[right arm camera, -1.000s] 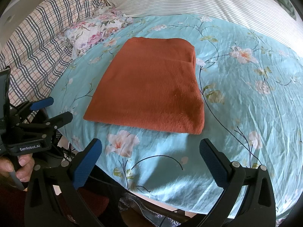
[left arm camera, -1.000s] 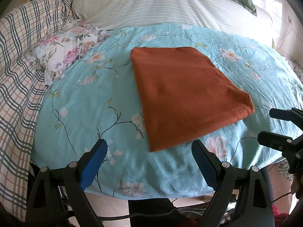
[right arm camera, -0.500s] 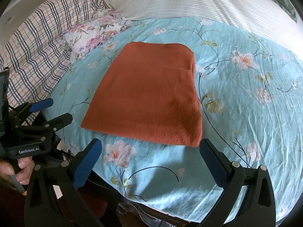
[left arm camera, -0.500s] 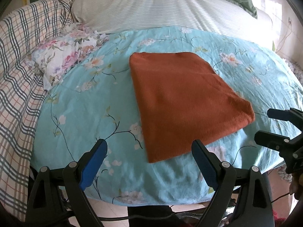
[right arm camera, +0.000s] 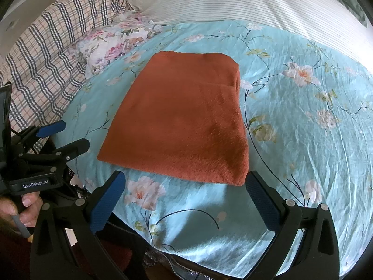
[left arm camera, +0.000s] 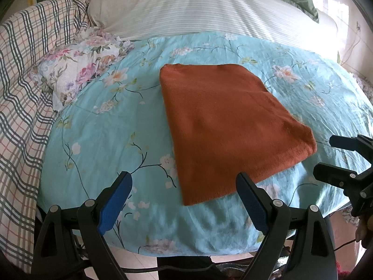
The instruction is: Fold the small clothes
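A folded rust-orange garment (left arm camera: 230,128) lies flat on the turquoise floral sheet (left arm camera: 98,140) covering the bed, near its front edge. The left tongs (left arm camera: 184,200) hang spread wide with nothing between their blue pads (left arm camera: 115,200), just short of the garment's near corner. The right tongs (right arm camera: 184,200) are likewise wide apart and empty, at the garment's near hem. A floral cloth (left arm camera: 74,74) and a plaid blanket (left arm camera: 21,88) sit at the left, a striped pillow (left arm camera: 198,7) behind.

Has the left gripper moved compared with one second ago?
Yes. The left gripper has advanced: its fingertips now reach the orange folded garment's near edge.
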The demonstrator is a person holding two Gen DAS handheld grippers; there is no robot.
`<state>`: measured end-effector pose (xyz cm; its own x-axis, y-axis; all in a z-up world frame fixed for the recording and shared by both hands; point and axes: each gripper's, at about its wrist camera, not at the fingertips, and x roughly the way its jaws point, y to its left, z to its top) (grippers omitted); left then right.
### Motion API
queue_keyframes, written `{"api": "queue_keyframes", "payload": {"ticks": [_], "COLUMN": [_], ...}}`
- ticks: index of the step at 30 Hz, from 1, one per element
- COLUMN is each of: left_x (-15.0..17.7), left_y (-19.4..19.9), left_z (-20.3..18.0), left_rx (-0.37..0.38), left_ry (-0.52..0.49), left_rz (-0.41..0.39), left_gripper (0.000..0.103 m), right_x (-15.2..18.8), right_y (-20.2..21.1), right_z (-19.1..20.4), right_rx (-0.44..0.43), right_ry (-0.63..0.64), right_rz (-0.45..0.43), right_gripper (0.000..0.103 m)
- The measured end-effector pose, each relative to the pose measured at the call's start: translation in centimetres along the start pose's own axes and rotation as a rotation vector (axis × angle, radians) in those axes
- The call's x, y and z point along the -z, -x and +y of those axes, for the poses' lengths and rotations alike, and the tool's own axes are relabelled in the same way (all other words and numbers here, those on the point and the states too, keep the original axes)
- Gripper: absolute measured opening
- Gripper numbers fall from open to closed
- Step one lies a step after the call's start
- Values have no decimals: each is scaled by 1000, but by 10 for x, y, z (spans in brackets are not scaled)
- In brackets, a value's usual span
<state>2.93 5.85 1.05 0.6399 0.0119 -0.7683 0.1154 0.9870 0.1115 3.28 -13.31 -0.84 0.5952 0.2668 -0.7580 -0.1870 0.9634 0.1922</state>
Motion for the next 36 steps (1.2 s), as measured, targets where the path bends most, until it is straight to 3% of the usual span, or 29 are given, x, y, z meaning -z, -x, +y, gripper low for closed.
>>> {"api": "queue_keyframes", "payload": {"ticks": [36], "left_x": [-14], "left_y": [-13], "left_z": [1], "left_rx": [0], "left_ry": [1], "left_rz": [6], "left_gripper": [91], "right_x": [-15], "right_y": [-6], "right_z": [-11], "right_rx": [-8], "right_ry": [0], "right_rz": [-6], "right_gripper": [103]}}
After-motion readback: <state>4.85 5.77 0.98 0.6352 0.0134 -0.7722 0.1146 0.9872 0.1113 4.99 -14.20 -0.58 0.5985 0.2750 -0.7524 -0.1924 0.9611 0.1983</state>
